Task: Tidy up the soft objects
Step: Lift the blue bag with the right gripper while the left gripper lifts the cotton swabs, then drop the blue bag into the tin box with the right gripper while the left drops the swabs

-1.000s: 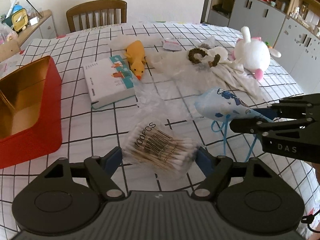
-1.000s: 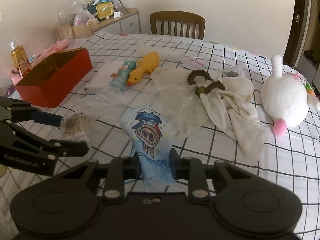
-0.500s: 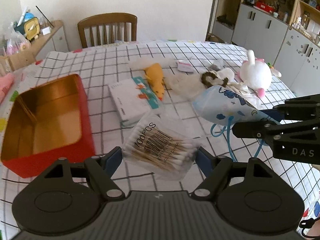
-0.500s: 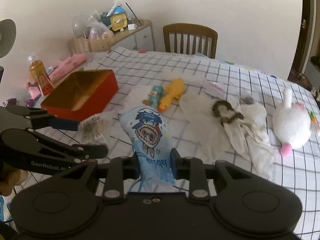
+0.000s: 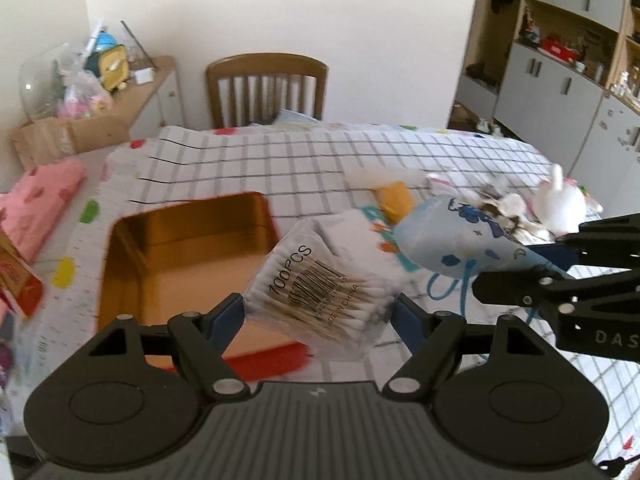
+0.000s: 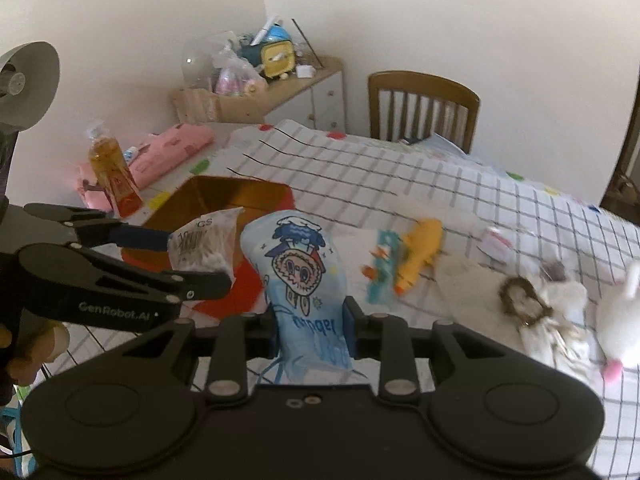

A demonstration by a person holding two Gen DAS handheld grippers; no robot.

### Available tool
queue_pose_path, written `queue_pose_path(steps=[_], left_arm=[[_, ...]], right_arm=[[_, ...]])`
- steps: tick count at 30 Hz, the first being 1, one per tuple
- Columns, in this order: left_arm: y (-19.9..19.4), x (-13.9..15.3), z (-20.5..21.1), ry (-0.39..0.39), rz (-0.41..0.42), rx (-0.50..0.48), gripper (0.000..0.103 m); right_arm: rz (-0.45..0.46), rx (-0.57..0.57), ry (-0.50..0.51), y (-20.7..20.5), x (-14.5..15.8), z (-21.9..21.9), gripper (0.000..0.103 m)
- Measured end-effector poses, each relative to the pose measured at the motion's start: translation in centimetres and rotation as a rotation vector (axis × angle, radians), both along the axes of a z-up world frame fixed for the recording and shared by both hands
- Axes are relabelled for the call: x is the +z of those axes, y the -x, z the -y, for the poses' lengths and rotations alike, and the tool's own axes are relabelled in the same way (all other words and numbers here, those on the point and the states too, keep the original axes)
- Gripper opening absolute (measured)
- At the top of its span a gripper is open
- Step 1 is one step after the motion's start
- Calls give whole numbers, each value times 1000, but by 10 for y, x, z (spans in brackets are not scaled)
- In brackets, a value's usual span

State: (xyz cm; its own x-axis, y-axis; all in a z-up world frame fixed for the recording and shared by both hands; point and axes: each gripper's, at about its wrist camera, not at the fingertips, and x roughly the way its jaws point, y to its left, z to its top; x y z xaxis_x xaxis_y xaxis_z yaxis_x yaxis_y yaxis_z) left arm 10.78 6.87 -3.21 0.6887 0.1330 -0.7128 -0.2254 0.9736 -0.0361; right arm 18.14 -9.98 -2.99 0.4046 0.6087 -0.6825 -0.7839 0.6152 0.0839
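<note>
My left gripper (image 5: 320, 314) is shut on a clear bag of cotton swabs (image 5: 320, 288) and holds it in the air over the near right corner of the open red box (image 5: 180, 256). My right gripper (image 6: 310, 322) is shut on a light blue cartoon-print mask packet (image 6: 300, 276), held up to the right of the box (image 6: 224, 200). The right gripper also shows in the left wrist view (image 5: 532, 256), and the left one in the right wrist view (image 6: 200, 258).
On the checked tablecloth (image 5: 280, 160) lie a tissue pack (image 6: 380, 268), a yellow toy (image 6: 420, 256), a cream cloth with a brown ring (image 6: 520, 304) and a white plush (image 6: 624, 320). A wooden chair (image 5: 266, 92) stands behind. A bottle (image 6: 114, 176) stands left of the box.
Both grippers have risen and swung left with their loads. The swab bag now hangs over the red box, and the mask packet has come beside the box.
</note>
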Motion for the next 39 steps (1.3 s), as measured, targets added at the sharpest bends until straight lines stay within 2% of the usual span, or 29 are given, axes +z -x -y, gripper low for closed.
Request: queue_pose_path(steps=[6,10,19,25,29,33,39], left_arm=[[-3,4,-41,-22,3,26,80],[-8,5,-70,-9,-5,35,80],[-32,-2,-119,-3,-44,48,80],[-47,7,-144,-16,-14,61,80],[-56,3,-150,-2,-36,39,80],[-66,-9,-144,-24,-78,-1,80],[-78,-28,-151,36,-141,2,80]], right_arm=[[16,26,12,3,1,-41,30],[20,32,28,4,-4,-67,30],[47,81,122,6,-23,-125,29],[91,147,199,10,-40,-156,25],[93,168,221,9,-48,-169,24],[131,234,278,11,-57,-186,24],[151,287,346,11,-76,-202,24]])
